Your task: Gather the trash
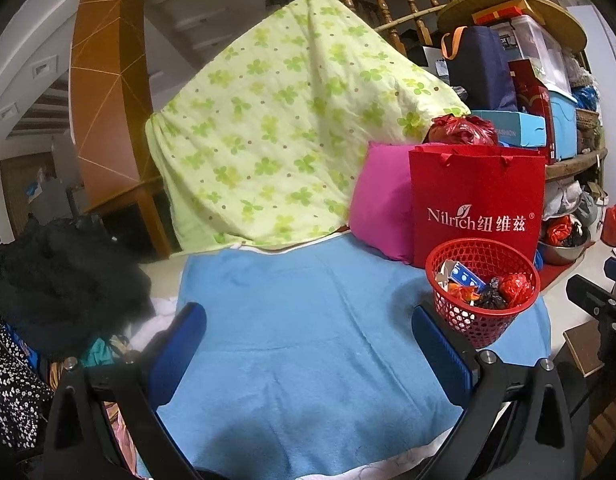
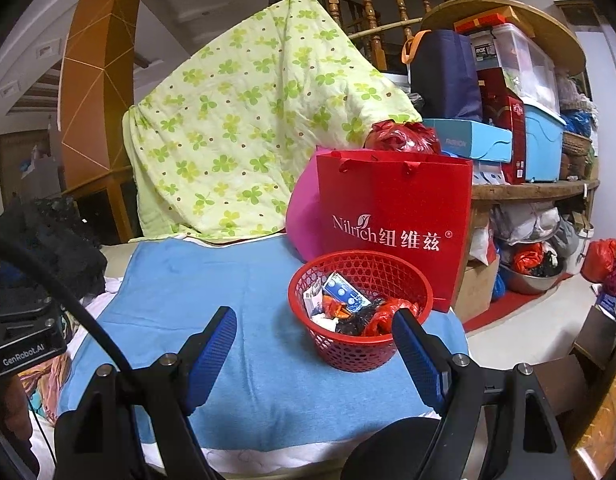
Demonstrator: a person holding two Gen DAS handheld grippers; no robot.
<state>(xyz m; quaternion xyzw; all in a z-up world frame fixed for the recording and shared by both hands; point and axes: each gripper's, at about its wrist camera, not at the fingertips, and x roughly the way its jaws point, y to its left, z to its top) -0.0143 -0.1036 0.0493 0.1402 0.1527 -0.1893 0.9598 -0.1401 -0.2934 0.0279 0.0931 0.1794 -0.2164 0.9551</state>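
Currently both tools are seen released, jaws wide apart, nothing between the blue pads. The left tool (image 1: 308, 344) is held over the blue towel (image 1: 308, 320), which is spread on a bed-like surface; whether it is a bed cannot be told. The right tool (image 2: 314, 344) is held over the same towel, its right pad just in front of the red basket (image 2: 360, 320), overlapping the rim in the picture; contact cannot be confirmed.

The basket is seen standing upright on the towel's far right part. Trash is held in it: a blue carton with white dots (image 2: 346, 294), crumpled red plastic (image 2: 388, 312), a black crumpled bag (image 2: 354, 322), orange wrappers and white paper scraps. From the left wrist view the basket lies ahead-right of the left tool, just beyond its right pad.

Directly behind the basket a red paper bag (image 2: 392, 216) with white lettering is stood upright, a knotted red plastic bag (image 2: 402, 138) showing above its top. A pink cushion (image 1: 382, 208) is beside it, and a green floral quilt (image 1: 275, 120) is draped behind. No loose trash is seen on the towel.
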